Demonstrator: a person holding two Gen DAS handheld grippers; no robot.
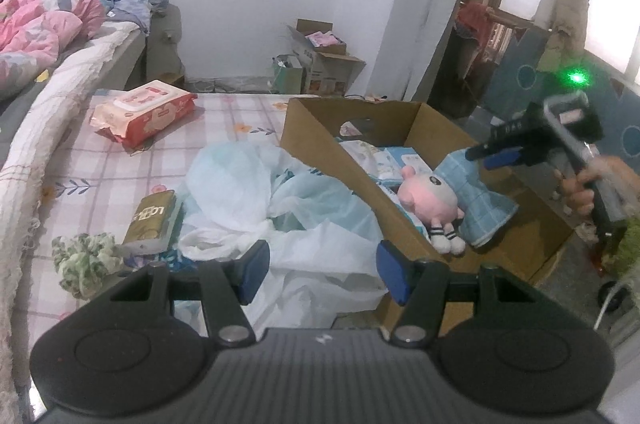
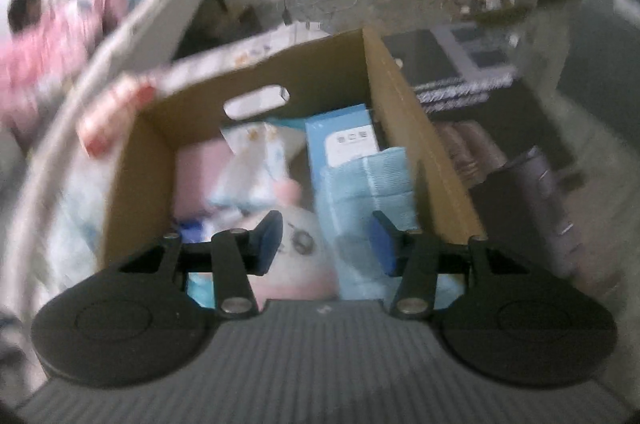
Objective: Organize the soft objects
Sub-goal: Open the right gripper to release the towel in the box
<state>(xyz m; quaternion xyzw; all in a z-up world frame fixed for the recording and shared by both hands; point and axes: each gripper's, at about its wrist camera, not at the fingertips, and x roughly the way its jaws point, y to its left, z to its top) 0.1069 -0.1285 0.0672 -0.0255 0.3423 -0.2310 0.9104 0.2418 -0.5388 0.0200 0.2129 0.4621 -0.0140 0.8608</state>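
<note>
The left gripper [image 1: 322, 272] hangs over the checked bedsheet [image 1: 100, 191] with its blue pads spread wide and nothing between them. Straight ahead of it lies a crumpled white plastic bag [image 1: 280, 207]. Off to its left sit a gold tissue pack [image 1: 150, 220] and, nearer the edge, a green-and-white scrunched cloth [image 1: 84, 256]. Farther ahead on that side rests a red wet-wipes pack [image 1: 144, 113].

To the right of the left gripper stands an open cardboard box [image 1: 320, 139]. Inside it a pink plush toy [image 1: 434, 199] lies beside a light blue towel [image 1: 480, 207], with pale packets [image 1: 380, 159] behind them.

The right gripper [image 1: 486, 153] is over the far side of the box, held by a hand [image 1: 580, 187]; its tips are just at the towel's upper end. Its own view is blurred, but the pads [image 2: 268, 244] stand apart and empty, pointing down into the box [image 2: 404, 95]. Below and ahead of it are the towel [image 2: 368, 183], the plush [image 2: 304, 264] and a blue carton [image 2: 344, 135] against the back wall with the handle slot.
</note>
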